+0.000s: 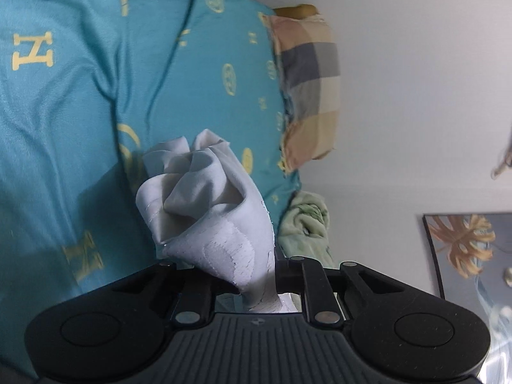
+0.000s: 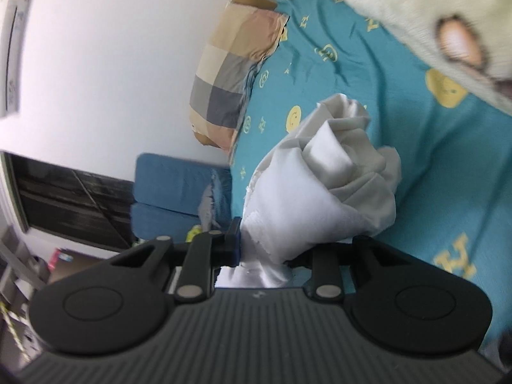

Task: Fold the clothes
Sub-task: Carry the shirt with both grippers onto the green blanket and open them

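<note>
A white garment [image 1: 208, 204] is bunched in my left gripper [image 1: 252, 275], which is shut on it and holds it up above the teal bedsheet [image 1: 64, 128]. In the right wrist view, my right gripper [image 2: 265, 252] is shut on another bunch of the white garment [image 2: 323, 185], also lifted over the teal bedsheet [image 2: 432, 166]. The fabric hides the fingertips of both grippers. Both views are tilted sideways.
A plaid pillow [image 1: 307, 80] [image 2: 230, 73] lies at the head of the bed by the white wall. A pale green blanket [image 2: 400, 9] [image 1: 304, 224] lies on the bed. A blue cushion [image 2: 179, 192] and a dark window [image 2: 64, 198] are beside the bed.
</note>
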Demonstrator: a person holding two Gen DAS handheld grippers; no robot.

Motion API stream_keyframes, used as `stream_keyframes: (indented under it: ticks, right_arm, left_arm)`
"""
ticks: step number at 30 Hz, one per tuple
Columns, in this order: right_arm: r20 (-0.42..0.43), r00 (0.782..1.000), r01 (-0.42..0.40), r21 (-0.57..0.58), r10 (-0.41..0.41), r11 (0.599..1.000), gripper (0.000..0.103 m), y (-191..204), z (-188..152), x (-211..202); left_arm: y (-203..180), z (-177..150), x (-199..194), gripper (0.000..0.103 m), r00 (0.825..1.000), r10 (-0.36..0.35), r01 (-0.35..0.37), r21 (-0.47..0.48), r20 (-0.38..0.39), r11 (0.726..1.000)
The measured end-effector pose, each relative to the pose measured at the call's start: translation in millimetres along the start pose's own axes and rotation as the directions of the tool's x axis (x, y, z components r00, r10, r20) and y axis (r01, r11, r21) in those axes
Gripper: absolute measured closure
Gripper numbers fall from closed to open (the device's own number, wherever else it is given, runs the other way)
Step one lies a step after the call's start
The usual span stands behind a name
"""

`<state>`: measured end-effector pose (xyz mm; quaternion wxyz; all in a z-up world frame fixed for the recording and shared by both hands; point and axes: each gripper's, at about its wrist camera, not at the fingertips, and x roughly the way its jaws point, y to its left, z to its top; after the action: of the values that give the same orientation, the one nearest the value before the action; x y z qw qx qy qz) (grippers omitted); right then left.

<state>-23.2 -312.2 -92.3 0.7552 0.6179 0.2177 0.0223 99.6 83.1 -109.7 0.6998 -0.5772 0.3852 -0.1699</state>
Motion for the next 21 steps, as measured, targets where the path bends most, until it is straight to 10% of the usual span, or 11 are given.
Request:
stream_keyframes:
  ticks: [9, 21]
  right_arm:
    - [0.123, 0.992, -0.014, -0.025, 0.017, 1.0, 0.075, 62, 93, -98]
    - [0.395, 0.918, 0.025, -0.129, 0.028, 0.991, 0.075, 122, 308, -195]
  left_arm:
    - [-124, -81, 22, 0.087, 0.991, -0.091, 0.102, 0.122, -0.099, 0.987]
    - [-302, -218, 251, 0.086, 0.929, -0.17, 0.263, 0.263, -0.329, 0.928]
